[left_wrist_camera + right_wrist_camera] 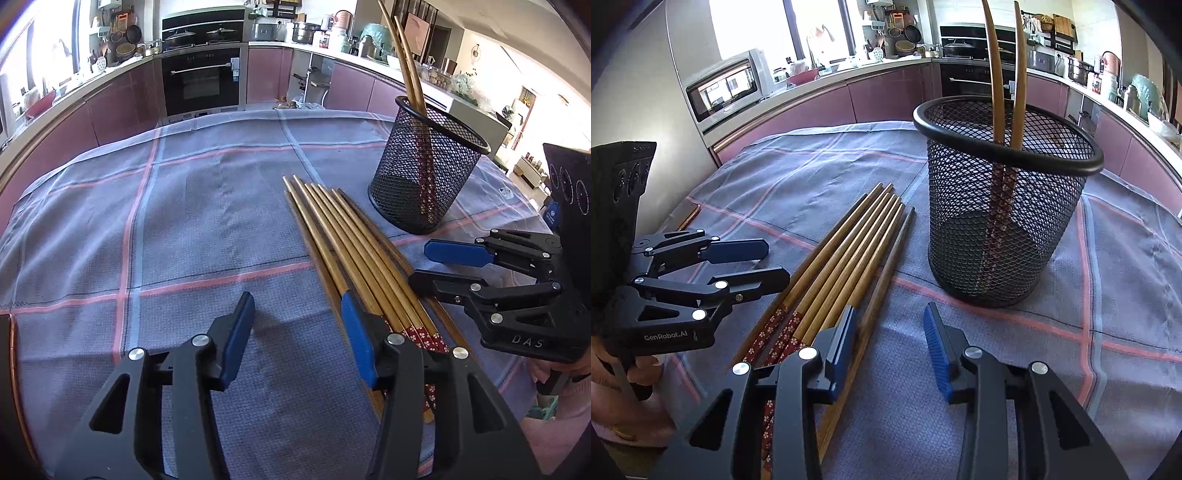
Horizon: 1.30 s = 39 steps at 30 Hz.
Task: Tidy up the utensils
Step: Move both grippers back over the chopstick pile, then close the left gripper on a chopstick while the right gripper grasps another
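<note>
Several wooden chopsticks [354, 243] with red flowered ends lie side by side on the checked cloth; they also show in the right wrist view [846, 254]. A black mesh holder [424, 177] stands upright beyond them with two chopsticks [406, 62] leaning in it, also seen in the right wrist view [1004, 206]. My left gripper [299, 332] is open and empty, its right finger over the left side of the bundle. My right gripper [890, 339] is open and empty, its left finger over the bundle's right side. Each gripper shows in the other's view, the right one [436, 266] and the left one [768, 262].
The blue-grey cloth [184, 221] with pink lines covers the table. Kitchen counters, an oven [203, 77] and cabinets run behind the table. A microwave [727, 85] stands at the far left in the right wrist view.
</note>
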### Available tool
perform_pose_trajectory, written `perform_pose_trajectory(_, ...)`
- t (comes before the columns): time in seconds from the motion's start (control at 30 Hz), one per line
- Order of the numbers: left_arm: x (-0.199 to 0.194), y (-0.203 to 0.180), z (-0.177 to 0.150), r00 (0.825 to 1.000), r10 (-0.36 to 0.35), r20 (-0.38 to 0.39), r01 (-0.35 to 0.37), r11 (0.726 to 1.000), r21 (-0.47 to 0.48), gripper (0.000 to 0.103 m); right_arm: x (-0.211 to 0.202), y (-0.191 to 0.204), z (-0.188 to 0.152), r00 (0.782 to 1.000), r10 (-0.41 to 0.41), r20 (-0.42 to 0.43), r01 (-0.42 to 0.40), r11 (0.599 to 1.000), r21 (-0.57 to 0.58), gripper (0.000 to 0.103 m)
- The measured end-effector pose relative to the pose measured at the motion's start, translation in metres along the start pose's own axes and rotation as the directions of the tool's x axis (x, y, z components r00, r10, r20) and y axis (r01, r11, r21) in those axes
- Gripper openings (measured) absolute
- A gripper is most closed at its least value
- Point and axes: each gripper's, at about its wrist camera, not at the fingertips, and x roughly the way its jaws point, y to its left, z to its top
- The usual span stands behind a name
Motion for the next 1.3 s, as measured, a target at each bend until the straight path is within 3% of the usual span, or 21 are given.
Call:
perform_pose_trajectory(0.33,0.008,-0.009,0.004,0.999,0.042,-0.018,-0.042,0.998,0.036,0.051,0.004,0.005,0.003,1.0,-0.029,0.002,0.029,0.999,-0.022,0.037)
perform_pose_trajectory(0.63,0.013,-0.001,0.012,0.999,0.042,-0.024,-0.042,0.999,-0.002,0.035,0.01,0.009,0.007,0.999,-0.043,0.004,0.043,0.999,-0.018,0.032)
perform_pose_trajectory(0.9,0.019,-0.001,0.019,0.999,0.015,-0.029,-0.016,0.999,-0.04,0.012,0.012,0.01,0.009,1.0,-0.013,0.001,0.013,1.0,0.004,0.01)
perform_pose_trajectory(1.3,0.01,0.0,0.016,1.0,-0.008,-0.018,0.006,0.997,-0.082,0.009,-0.004,-0.002,0.007,0.998,0.033,0.045,-0.036,0.997,0.07,0.006)
